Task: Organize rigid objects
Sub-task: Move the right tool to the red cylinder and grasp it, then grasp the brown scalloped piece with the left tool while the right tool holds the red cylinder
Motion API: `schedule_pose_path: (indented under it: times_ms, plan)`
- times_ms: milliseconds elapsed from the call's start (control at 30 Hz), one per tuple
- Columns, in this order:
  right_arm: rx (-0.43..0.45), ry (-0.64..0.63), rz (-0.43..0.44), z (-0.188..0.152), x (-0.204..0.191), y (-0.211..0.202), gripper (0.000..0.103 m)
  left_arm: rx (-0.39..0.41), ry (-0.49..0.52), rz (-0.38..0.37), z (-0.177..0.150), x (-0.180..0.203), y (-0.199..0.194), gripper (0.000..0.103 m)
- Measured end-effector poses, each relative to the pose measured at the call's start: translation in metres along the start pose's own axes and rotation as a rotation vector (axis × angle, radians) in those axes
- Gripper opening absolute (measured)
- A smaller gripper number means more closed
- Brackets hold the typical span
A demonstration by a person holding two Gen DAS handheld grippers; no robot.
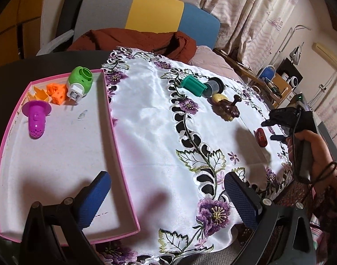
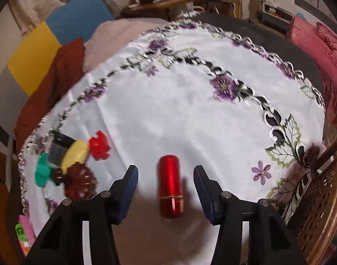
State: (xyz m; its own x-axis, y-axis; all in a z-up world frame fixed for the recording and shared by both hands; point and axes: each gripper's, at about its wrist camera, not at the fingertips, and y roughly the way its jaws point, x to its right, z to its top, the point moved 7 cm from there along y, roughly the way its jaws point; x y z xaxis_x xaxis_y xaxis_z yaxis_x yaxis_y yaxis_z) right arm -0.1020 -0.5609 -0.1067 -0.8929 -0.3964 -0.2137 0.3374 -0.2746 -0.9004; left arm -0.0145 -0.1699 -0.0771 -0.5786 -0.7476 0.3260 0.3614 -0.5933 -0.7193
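Rigid objects get sorted into the pink-rimmed tray (image 1: pixel 115 132), as I read it, so I'll run big to small. Tray sits on the left of the embroidered tablecloth (image 1: pixel 150 119), and its far corner already holds a green plug-in device (image 1: pixel 80 80), orange cheese-shaped blocks (image 1: pixel 56 92) and a purple perforated strainer (image 1: pixel 35 119); most of its floor is bare. Well apart from it, across the cloth, a loose cluster is left: teal ribbed cap (image 1: pixel 191 85) on a grey cylinder (image 1: pixel 213 86), a yellow piece (image 1: pixel 219 98) and a dark brown ornate piece (image 1: pixel 227 110); the right wrist view adds a red flower-shaped bit (image 2: pixel 99 145) beside them. Smallest in play is the red lipstick tube (image 2: pixel 171 186), lying flat on the cloth near my right side. Right gripper (image 2: pixel 166 190) straddles it, one pad on each side, jaws apart with clear gaps to the tube, nothing clamped yet. Left gripper (image 1: pixel 166 198) hangs over the tray's near edge, jaws wide apart, empty. Step in hand, by my judgement: pick of the tube. Next move needs the jaws closed squarely across the barrel, since a smooth round body could roll or squirt out, then a lift and a carry over to the tray's bare floor.
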Motion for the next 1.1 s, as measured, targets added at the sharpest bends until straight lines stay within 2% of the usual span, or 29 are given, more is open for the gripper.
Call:
schedule_pose_path:
  times_ms: [133,200,233,267,400,600,767,900,1100]
  plan:
    - [-0.123,0.043,0.029,-0.017,0.004,0.025,0.041,-0.006,-0.003,0.001,0.000,0.001,0.003,0.103]
    - [-0.101,0.010,0.021,-0.017,-0.001,0.025,0.037,-0.007,-0.003,0.003,0.001,0.002,0.004,0.103]
    - [-0.094,-0.015,0.034,-0.018,-0.006,0.026,0.029,-0.009,-0.001,0.002,0.002,0.003,0.005,0.103]
    - [-0.101,-0.032,0.056,-0.020,-0.011,0.029,0.026,-0.010,0.001,0.000,0.002,0.005,0.005,0.103]
    - [-0.070,-0.084,0.064,-0.021,-0.021,0.032,0.026,-0.013,0.023,0.001,0.008,0.014,0.009,0.103]
    - [-0.081,-0.064,0.141,-0.019,-0.024,0.032,0.026,-0.010,0.079,0.014,0.029,0.044,0.027,0.103]
    - [-0.090,-0.067,0.174,-0.024,-0.032,0.032,0.026,-0.004,0.144,0.043,0.055,0.082,0.060,0.103]
    - [-0.077,-0.027,0.155,-0.020,-0.022,0.031,0.026,0.008,0.223,0.082,0.078,0.115,0.093,0.103]
    - [-0.080,-0.011,0.164,-0.020,-0.022,0.032,0.026,0.015,0.291,0.089,0.107,0.153,0.149,0.103]
